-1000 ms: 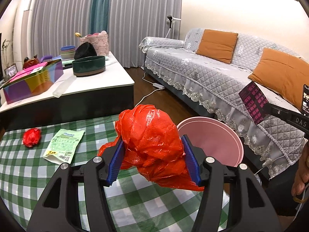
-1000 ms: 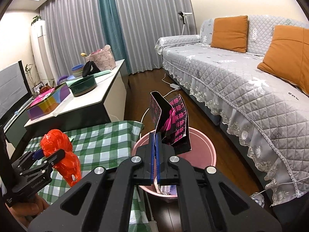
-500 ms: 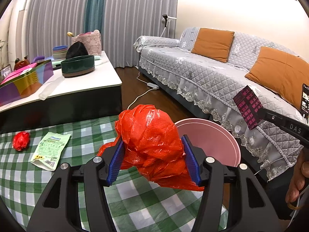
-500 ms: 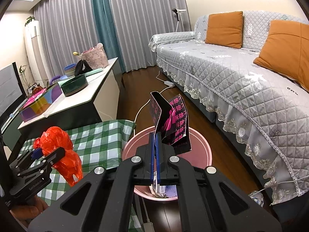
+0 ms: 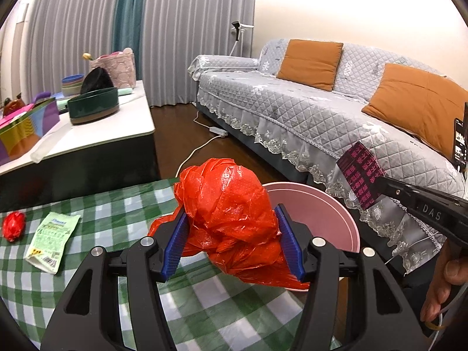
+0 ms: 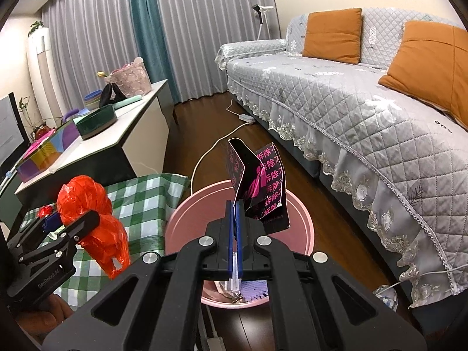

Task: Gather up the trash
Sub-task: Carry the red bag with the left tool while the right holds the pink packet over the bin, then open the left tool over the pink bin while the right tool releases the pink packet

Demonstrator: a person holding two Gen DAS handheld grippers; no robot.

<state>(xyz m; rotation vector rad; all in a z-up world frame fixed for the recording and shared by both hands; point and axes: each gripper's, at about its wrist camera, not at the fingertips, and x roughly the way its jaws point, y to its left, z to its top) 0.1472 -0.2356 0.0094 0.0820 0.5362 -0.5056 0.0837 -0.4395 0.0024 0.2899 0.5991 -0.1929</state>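
Holding item one, a crumpled red plastic bag (image 5: pixel 231 204), the left gripper (image 5: pixel 232 239) pressed its blue pads (image 5: pixel 175 239) against the bundle's two sides, jaws part-spread to suit its bulk. The bag hung above the edge of the green-checked worktop (image 5: pixel 96 269), just beside the rim of the pink bin (image 5: pixel 336 219), presumably staged for dropping in.

Item two, a black-and-pink printed wrapper (image 6: pixel 260 187), stood upright from the right gripper (image 6: pixel 235 234), whose jaws were fully closed on its lower edge. It was poised directly over the bin's mouth, so a release would likely land it inside. Some clear and purple scraps already lay at the bin's bottom.

Items outstanding on the worktop: a small red wad (image 5: pixel 13 225) and a flat green-and-white sachet (image 5: pixel 52 239), lying near each other and well apart from the bin.

Surroundings: bin on dark wood floor between the worktop and a grey quilted sofa (image 5: pixel 321 111) with orange cushions (image 5: pixel 310 58); a white low table (image 5: pixel 102 137) behind carried a dark green bowl (image 5: pixel 93 108) and a coloured box (image 5: pixel 26 128). A hand (image 5: pixel 444 286) showed at the right gripper's handle.
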